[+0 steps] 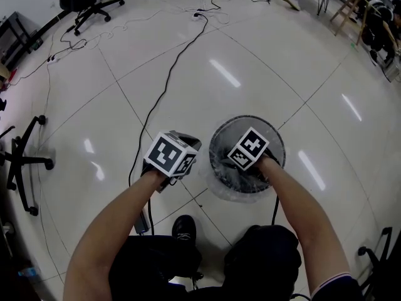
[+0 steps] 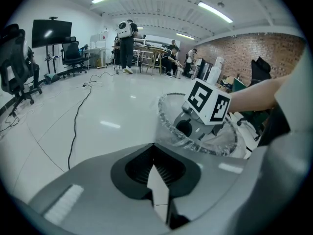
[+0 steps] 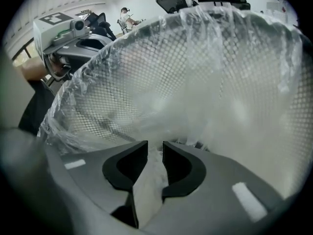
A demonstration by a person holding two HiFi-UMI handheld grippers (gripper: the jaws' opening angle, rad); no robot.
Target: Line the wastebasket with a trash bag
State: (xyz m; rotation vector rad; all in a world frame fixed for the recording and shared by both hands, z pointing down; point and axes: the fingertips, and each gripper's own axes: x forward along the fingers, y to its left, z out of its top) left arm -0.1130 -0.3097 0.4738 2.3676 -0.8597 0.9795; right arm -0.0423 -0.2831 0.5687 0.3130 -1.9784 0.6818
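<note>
A round black mesh wastebasket [image 1: 216, 137] stands on the white floor, and a clear trash bag [image 1: 213, 190] is draped over its rim. My right gripper [image 1: 247, 152] reaches down inside the basket. Its jaws [image 3: 155, 143] stand open with a narrow gap, and crumpled bag film [image 3: 220, 116] lies just ahead of them against the mesh wall [image 3: 195, 72]. My left gripper [image 1: 182, 148] hangs outside the basket, just to its left. Its jaws [image 2: 154, 164] are shut on nothing and point at the rim [image 2: 168, 126] and the right gripper [image 2: 195, 124].
A black cable [image 1: 169, 80] runs across the floor from the far side to near my left hand. Office chairs stand at the left [image 1: 25, 162] and far left [image 1: 88, 5]. My shoe [image 1: 183, 227] is just behind the basket. People stand at distant tables [image 2: 126, 38].
</note>
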